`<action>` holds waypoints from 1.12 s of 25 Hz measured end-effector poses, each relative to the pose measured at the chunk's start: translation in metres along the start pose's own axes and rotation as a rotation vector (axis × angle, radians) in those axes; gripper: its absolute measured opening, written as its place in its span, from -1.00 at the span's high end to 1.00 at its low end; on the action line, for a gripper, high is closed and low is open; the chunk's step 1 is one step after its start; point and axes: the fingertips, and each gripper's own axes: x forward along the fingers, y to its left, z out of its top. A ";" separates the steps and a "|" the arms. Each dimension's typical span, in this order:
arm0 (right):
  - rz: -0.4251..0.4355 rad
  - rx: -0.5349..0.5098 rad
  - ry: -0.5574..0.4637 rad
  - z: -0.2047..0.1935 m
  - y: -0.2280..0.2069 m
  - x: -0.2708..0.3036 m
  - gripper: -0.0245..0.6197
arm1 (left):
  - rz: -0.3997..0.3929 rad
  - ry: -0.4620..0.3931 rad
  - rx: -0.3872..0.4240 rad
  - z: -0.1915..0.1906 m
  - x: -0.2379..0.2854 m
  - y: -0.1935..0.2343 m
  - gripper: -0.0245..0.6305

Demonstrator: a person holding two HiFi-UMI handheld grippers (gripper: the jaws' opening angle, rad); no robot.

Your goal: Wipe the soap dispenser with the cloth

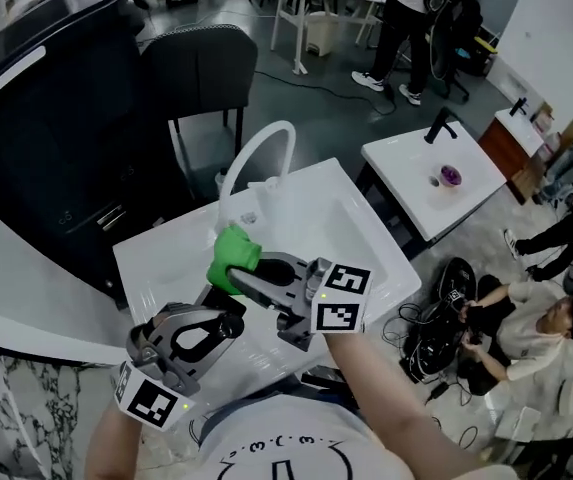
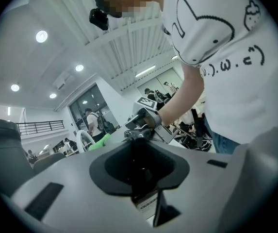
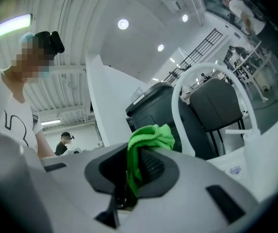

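Left gripper (image 1: 228, 324) clamps the dark soap dispenser (image 2: 139, 174); right gripper (image 1: 244, 274) pinches green cloth (image 1: 230, 256) over the sink (image 1: 348, 223).

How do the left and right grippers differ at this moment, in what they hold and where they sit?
The left gripper is shut on a dark, labelled soap dispenser; the right gripper is shut on a green cloth. The left sits by the near edge of the sink; the right reaches further over the basin, toward the faucet. Both carry marker cubes.
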 end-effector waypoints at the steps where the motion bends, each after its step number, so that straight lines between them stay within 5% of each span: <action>1: 0.003 0.009 0.014 -0.004 -0.001 0.001 0.77 | -0.001 -0.005 0.007 0.001 0.001 0.000 0.65; 7: -0.049 0.039 0.158 -0.044 -0.019 -0.001 0.77 | -0.018 -0.019 0.027 0.005 0.011 -0.003 0.64; 17: -0.071 0.085 0.161 -0.048 -0.033 0.004 0.77 | -0.118 0.041 0.160 0.001 0.011 -0.022 0.64; 23: 0.087 -0.007 0.122 -0.007 0.006 0.001 0.77 | -0.204 0.092 0.258 -0.009 0.008 -0.036 0.64; 28: 0.237 -0.116 0.306 -0.020 0.031 0.000 0.77 | -0.290 0.128 0.373 -0.016 0.009 -0.048 0.64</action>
